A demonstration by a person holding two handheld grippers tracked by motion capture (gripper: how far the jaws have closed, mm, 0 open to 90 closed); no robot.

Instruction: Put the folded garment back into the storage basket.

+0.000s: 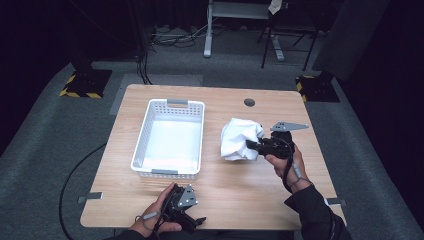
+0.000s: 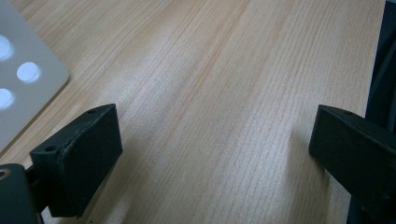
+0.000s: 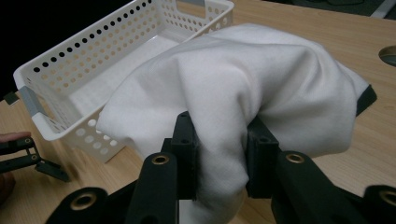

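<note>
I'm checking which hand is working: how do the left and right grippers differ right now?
The right gripper is shut on the white cloth; the left gripper stands open with nothing between its jaws. The right is beside the basket, the left at the table's near edge. Both are black and hand-held.

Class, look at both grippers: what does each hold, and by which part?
The right gripper pinches a bunched fold at the near edge of the white cloth. The left gripper holds nothing; its jaws stand open over the table.
</note>
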